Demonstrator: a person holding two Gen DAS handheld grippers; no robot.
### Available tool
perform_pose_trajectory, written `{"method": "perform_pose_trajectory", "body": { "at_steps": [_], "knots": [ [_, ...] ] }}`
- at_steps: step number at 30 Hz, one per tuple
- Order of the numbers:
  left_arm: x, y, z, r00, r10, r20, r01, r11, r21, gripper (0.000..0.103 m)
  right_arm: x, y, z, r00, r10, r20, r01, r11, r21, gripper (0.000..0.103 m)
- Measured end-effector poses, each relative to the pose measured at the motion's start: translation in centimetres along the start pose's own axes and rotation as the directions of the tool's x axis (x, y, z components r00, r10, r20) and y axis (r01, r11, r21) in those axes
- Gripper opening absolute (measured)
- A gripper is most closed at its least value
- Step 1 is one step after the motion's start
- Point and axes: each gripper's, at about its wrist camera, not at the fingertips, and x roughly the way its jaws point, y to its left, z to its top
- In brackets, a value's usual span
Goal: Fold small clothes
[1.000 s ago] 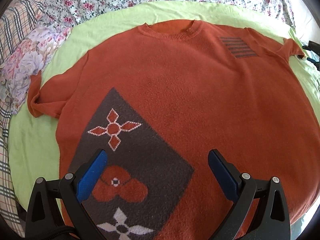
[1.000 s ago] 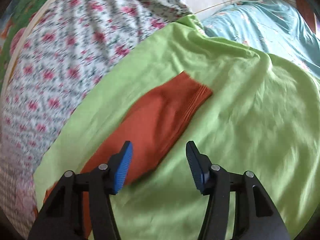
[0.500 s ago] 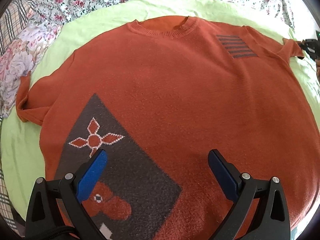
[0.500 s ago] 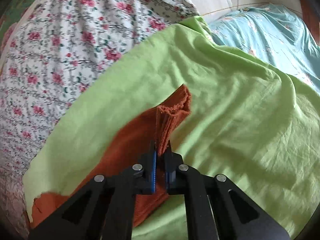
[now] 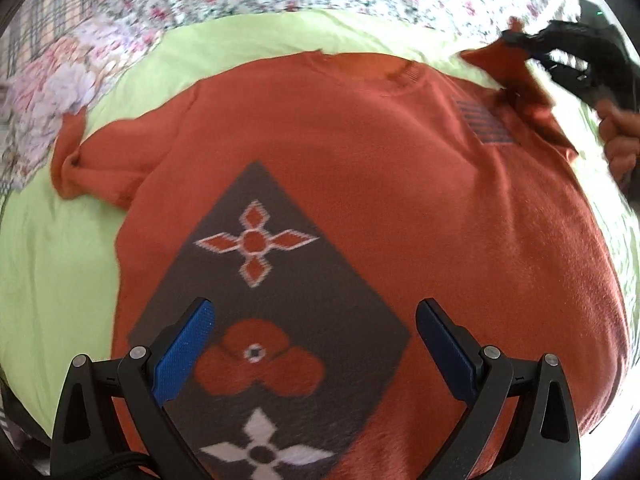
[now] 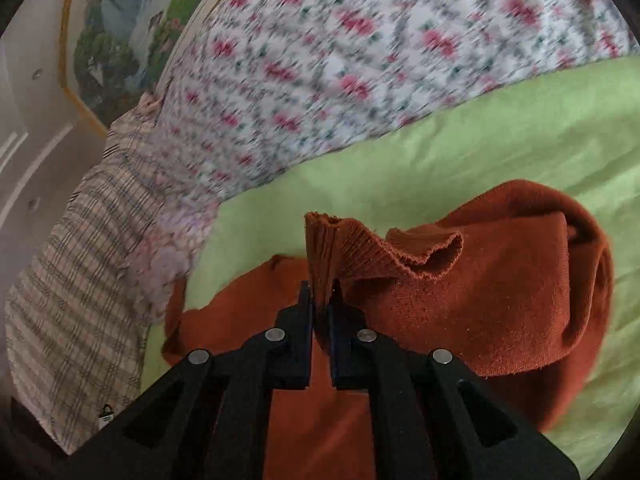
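Observation:
An orange knit sweater (image 5: 360, 184) with a dark diamond panel of flower shapes lies face up on a lime green sheet (image 5: 52, 264). My left gripper (image 5: 314, 344) is open and empty, hovering over the lower front of the sweater. My right gripper (image 6: 320, 300) is shut on the ribbed cuff of the sweater's right sleeve (image 6: 460, 280) and holds it lifted and bent over the body. In the left wrist view the right gripper (image 5: 560, 64) shows at the upper right with the raised sleeve (image 5: 520, 80). The other sleeve (image 5: 92, 160) lies flat at the left.
A floral bedspread (image 6: 360, 60) covers the far side of the bed. A plaid cloth (image 6: 72, 280) and a pale flowered pillow (image 5: 48, 92) lie at the left. A framed landscape picture (image 6: 132, 20) hangs on the wall behind.
My right gripper closed on the sleeve cuff, lifted it and carried it in over the sweater's body. My left gripper stayed open and shifted a little above the sweater.

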Motion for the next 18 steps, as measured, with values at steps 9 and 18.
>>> {"method": "perform_pose_trajectory", "body": {
  "at_steps": [9,18],
  "knots": [
    [-0.5,4.3,-0.9,1.0,-0.001,0.008,0.002,0.995,-0.097,0.101,13.2,7.5,-9.1,0.954,0.184,-0.238,-0.166,0.982,0.094,0.007],
    [0.6,5.6,0.6,0.998,-0.058,0.013,0.06,0.99,-0.128,0.101,18.1,11.0,-11.3,0.922,0.231,-0.312,-0.203,0.972,0.119,0.021]
  ]
}}
